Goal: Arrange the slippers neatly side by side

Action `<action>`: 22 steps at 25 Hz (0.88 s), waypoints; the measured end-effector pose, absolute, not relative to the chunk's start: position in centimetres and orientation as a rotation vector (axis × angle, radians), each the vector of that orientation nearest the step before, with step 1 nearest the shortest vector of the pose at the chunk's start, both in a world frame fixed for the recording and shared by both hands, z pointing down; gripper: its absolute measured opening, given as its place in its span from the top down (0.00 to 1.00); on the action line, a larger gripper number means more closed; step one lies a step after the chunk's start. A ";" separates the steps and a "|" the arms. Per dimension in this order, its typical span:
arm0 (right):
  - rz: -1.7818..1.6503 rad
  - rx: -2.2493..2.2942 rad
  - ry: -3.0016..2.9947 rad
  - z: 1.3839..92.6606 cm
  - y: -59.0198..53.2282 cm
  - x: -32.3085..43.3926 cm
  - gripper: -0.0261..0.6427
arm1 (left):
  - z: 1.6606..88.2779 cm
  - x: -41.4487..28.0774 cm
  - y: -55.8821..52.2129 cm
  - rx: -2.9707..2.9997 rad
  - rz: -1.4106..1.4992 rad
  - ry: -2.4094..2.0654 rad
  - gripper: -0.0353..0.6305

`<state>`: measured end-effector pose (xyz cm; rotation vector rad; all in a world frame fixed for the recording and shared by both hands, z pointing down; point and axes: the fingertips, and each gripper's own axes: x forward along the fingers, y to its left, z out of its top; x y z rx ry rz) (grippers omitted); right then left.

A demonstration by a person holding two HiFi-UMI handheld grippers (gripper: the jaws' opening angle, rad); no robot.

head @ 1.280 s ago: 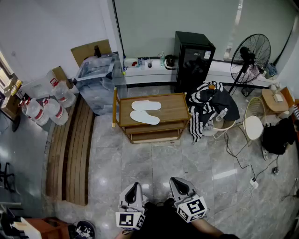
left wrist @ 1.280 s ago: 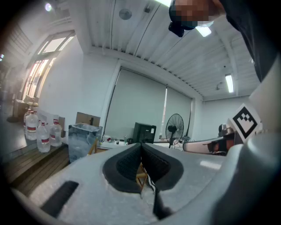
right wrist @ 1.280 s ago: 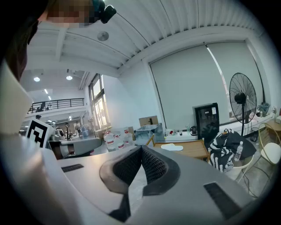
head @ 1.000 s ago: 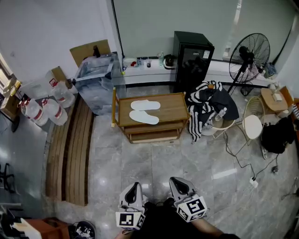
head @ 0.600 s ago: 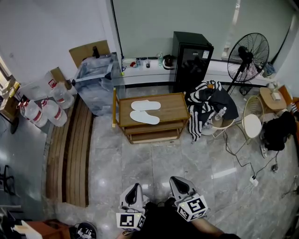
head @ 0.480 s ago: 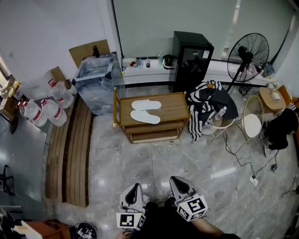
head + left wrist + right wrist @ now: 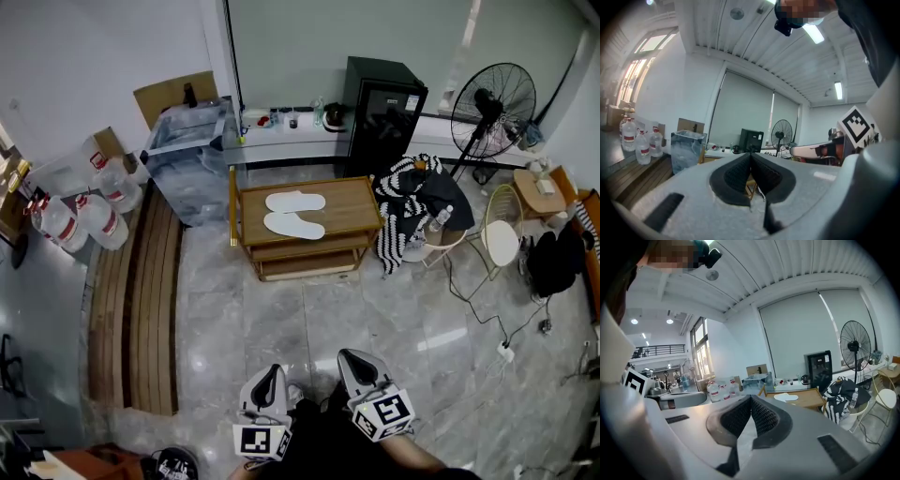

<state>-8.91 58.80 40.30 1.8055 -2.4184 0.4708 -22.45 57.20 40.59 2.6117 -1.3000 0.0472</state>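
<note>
Table [image 7: 352, 202]: counting one. Slippers [image 7: 294, 202]: counting two, lying flat on the table's top, close together but not quite parallel. Probably feeling light, thin and floppy, so favouring a pinch on a side edge near the heel. Left gripper [image 7: 269, 373] and right gripper [image 7: 352, 362]: counting two, hanging well short of the table, pressing jaws together on nothing.

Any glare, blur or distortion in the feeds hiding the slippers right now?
Head view: sharp, edges bowed, light glare on the floor, slippers clear on the table. Left gripper view: heavy fisheye, bright window washed out, slippers not seen. Right gripper view: fisheye, slippers small but distinct.
</note>
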 end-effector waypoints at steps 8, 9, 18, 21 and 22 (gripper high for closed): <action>0.474 1.781 -2.417 41.0 57.8 -11.1 0.94 | 40.9 -23.6 56.4 2.616 0.043 -1.281 0.92; 0.477 1.774 -2.420 41.1 57.5 -11.0 0.94 | 41.0 -23.5 56.2 2.615 0.048 -1.279 0.92; 0.500 1.713 -2.461 42.7 52.0 -9.5 0.94 | 42.3 -21.6 51.3 2.590 0.073 -1.319 0.92; 0.498 1.692 -2.464 42.9 48.9 -8.3 0.94 | 42.3 -20.3 48.5 2.583 0.080 -1.334 0.92; 0.501 1.684 -2.466 43.0 47.8 -7.8 0.94 | 42.5 -19.8 47.5 2.579 0.086 -1.342 0.92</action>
